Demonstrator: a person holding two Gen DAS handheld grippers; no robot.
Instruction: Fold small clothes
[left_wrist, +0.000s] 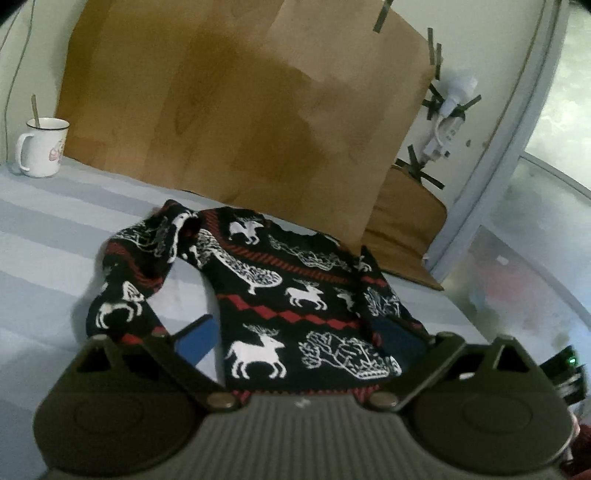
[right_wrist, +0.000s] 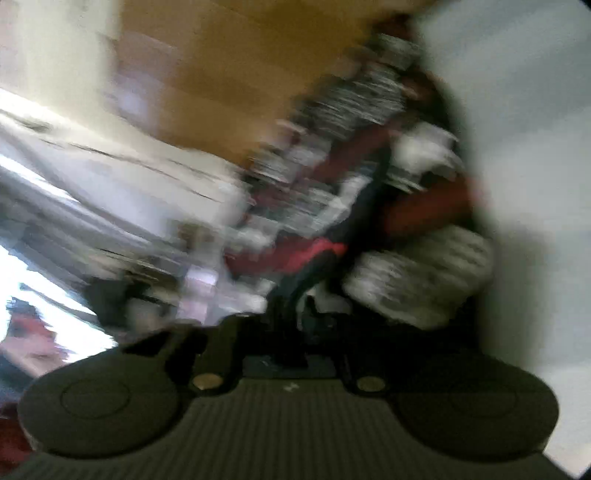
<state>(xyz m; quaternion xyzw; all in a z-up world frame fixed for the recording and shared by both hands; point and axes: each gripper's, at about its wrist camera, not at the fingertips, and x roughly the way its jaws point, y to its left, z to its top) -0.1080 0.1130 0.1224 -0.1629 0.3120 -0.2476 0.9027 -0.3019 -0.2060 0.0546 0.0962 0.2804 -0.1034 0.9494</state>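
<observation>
Sweater between wide left claw fingers, bedsheet around

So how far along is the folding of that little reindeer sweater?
Early stage. The sweater lies spread on the striped sheet, body still flat. One sleeve is bent over itself beside the body; the other seems turned in along the opposite edge. The left gripper hangs open above the hem, holding nothing. The right gripper sits close against fabric, but that view is too blurred to confirm a grip. Folding the body remains.
</observation>
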